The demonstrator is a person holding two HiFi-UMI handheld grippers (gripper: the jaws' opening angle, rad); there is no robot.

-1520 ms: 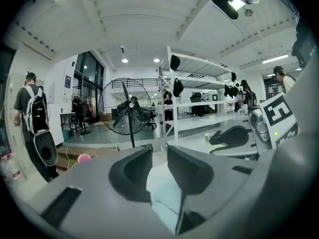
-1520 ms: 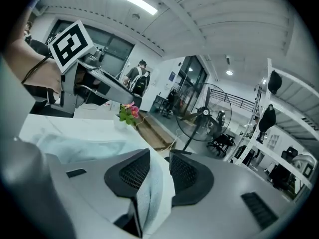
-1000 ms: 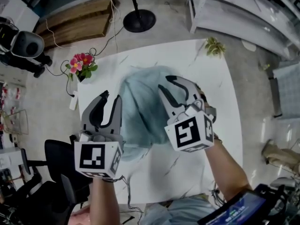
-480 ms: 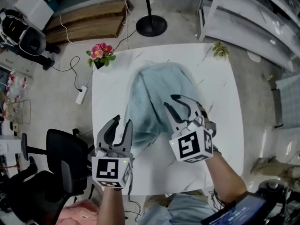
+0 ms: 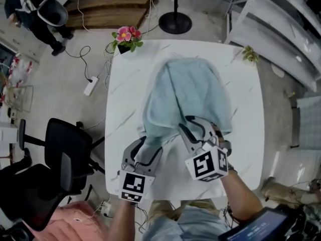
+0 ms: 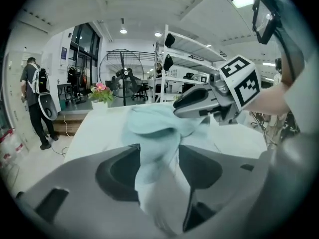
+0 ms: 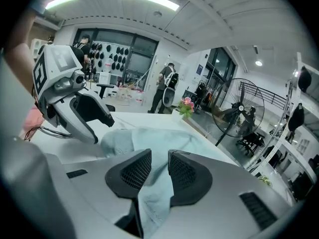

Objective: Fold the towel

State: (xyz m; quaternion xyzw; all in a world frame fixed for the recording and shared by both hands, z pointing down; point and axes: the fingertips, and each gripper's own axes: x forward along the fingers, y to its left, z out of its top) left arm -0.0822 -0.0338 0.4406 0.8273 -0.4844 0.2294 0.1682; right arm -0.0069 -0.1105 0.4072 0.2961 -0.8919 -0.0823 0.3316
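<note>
— How are the grippers sitting?
— Both are pointing toward twelve o'clock, tilting downward. The left gripper (image 5: 145, 149), at seven o'clock, is just opening its jaws wide, the towel (image 5: 185, 89) lying between them.
— And the right gripper (image 5: 193, 127)?
— At five o'clock, it is pinching the towel.

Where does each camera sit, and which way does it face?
Head view: on the person's head, looking steeply down at white table and towel; left gripper, right gripper, forearms show.
Left gripper view: on the left gripper, looking along its jaws, just opened with towel between, toward the fan; right gripper upper right.
Right gripper view: on the right gripper, looking along jaws closed on towel; left gripper upper left.
Shared: towel, pink flowers, all three.
</note>
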